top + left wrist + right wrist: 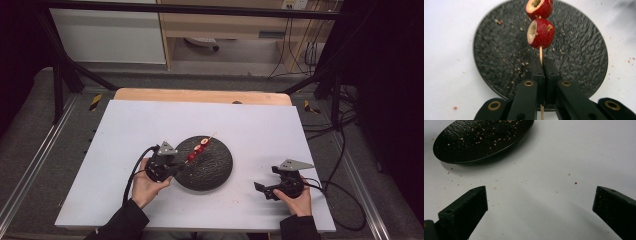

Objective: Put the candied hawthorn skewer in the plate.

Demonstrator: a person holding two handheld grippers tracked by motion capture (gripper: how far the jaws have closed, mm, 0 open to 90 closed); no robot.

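Note:
A thin wooden skewer (540, 53) threaded with red fruit pieces (540, 33) hangs over a dark round plate (579, 45). My left gripper (543, 65) is shut on the bare end of the skewer, its jaws pressed together around the stick. From above, the left gripper (175, 167) sits at the plate's (215, 170) left edge, with the skewer (198, 148) slanting up to the right across it. My right gripper (262, 190) rests low on the white board to the right of the plate, jaws wide apart with nothing between them (540, 202).
The white board (150, 125) covers a wooden table and carries scattered crumbs around the plate (484, 135). Cables trail from both grippers. Black frame legs stand at the far corners.

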